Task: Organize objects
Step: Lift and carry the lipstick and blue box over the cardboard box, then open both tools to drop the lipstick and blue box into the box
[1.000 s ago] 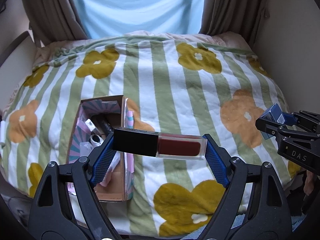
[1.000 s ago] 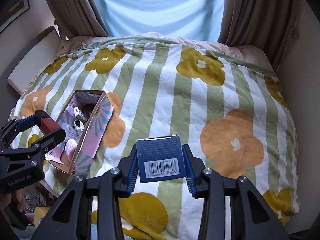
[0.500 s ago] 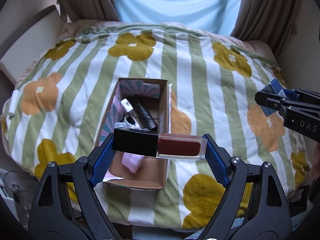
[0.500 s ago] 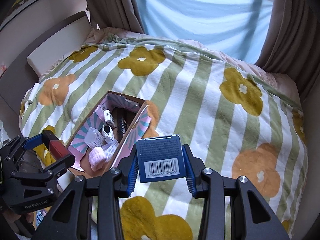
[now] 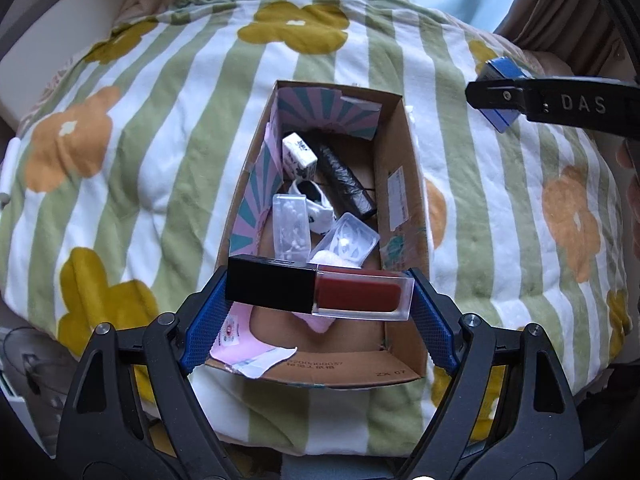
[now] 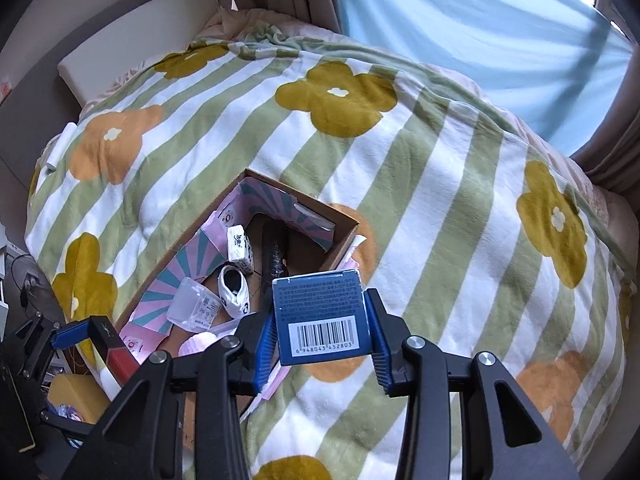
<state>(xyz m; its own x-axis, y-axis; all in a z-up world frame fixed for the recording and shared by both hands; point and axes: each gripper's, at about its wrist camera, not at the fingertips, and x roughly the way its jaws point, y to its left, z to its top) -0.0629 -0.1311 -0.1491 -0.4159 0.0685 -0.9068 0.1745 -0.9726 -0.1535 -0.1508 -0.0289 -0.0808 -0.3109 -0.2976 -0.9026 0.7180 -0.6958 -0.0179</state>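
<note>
Daylight, soft and even, comes through the pale blue curtain (image 6: 460,20) at the far end; the bedspread (image 6: 420,184) is bright, no harsh glare. Inside of the cardboard box (image 5: 394,184) sits in mild shadow. Strong fisheye bending and dark vignette at corners. Focus sharp, slight softness toward edges.

Two downward wrist views, shared cardboard box (image 5: 400,184) below.
</note>
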